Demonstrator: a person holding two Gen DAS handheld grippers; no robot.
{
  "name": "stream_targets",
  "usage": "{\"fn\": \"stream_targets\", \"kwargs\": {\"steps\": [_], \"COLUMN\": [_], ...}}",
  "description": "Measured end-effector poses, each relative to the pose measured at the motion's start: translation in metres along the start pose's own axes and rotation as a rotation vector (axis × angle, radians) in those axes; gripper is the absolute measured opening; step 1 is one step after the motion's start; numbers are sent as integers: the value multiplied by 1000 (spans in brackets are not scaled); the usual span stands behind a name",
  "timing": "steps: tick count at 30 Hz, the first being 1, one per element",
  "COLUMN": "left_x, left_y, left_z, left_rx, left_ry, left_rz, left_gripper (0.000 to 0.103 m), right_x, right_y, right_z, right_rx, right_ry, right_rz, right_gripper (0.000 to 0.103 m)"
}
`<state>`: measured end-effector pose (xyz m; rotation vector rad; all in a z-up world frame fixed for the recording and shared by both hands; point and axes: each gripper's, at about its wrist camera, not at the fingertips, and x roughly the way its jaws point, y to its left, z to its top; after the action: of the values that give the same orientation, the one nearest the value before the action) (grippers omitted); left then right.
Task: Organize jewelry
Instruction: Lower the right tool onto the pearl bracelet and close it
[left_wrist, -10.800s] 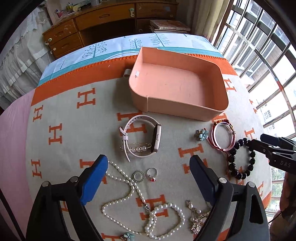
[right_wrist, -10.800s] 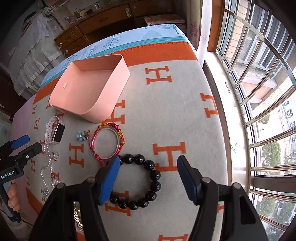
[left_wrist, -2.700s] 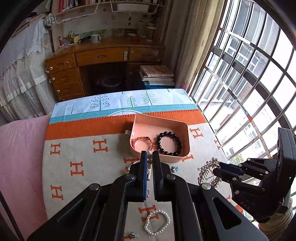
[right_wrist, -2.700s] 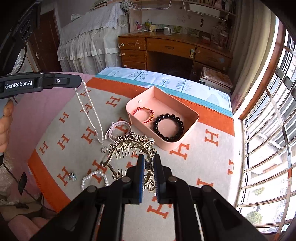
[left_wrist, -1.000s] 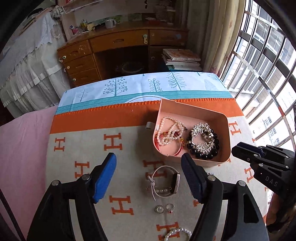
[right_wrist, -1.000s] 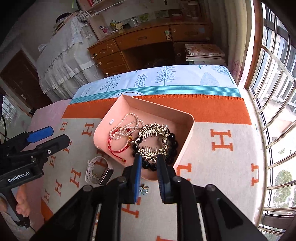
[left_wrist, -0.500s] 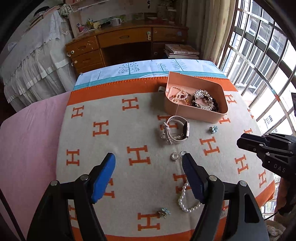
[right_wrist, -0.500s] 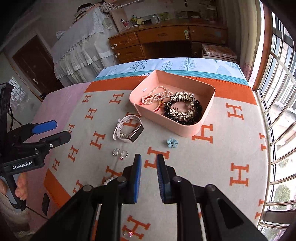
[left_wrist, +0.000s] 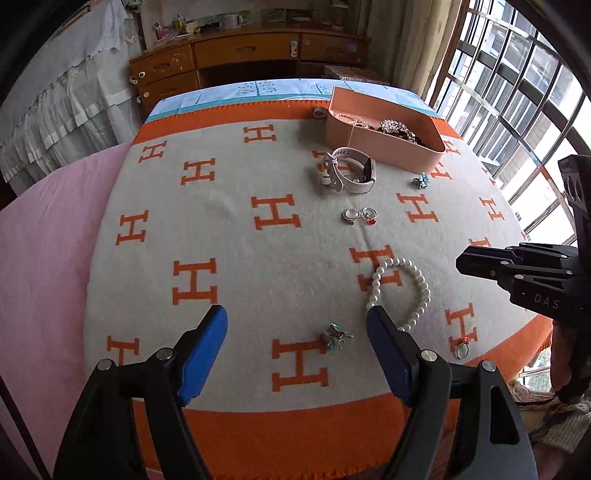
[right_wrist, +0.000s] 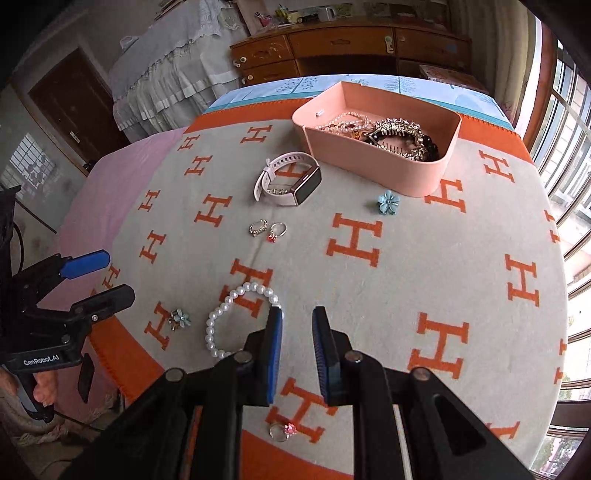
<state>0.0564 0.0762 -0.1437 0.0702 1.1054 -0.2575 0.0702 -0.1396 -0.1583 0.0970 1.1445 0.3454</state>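
A pink box at the far side of the blanket holds a pearl necklace, a gold hair comb and dark beads. Loose on the blanket lie a white watch, two rings, a pearl bracelet, a blue flower brooch, a second flower brooch and a pink-stone ring. My left gripper hangs open and empty above the near brooch. My right gripper is nearly shut and empty, just right of the pearl bracelet.
The orange-and-beige H-patterned blanket ends in an orange border near me, with pink bedding to its left. A wooden desk stands behind and barred windows run along the right. A hand holds the left gripper's handle.
Both grippers have drawn back from the box toward the near edge and sunk lower. The pearl bracelet and near brooch now sit close under them. The right jaws stay narrow.
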Motion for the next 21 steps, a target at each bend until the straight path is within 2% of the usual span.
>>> {"fn": "stream_targets", "kwargs": {"steps": [6,12,18,21], "left_x": [12,17,21,22], "left_y": [7,14,17,19], "left_z": [-10,-8,-7,-4], "left_rx": [-39,-69,-67,-72], "left_ry": [16,15,21,22], "left_rz": [-32,-58,-54,-58], "left_gripper": [76,76,76,76], "right_x": [13,32,48,53], "right_y": [-8,1,18,32], "right_z": [-12,-11,-1,2], "right_rx": [51,31,-41,-124], "right_ry": [50,98,107,92], "right_rz": [53,41,-27,-107], "right_gripper": [17,17,17,17]}}
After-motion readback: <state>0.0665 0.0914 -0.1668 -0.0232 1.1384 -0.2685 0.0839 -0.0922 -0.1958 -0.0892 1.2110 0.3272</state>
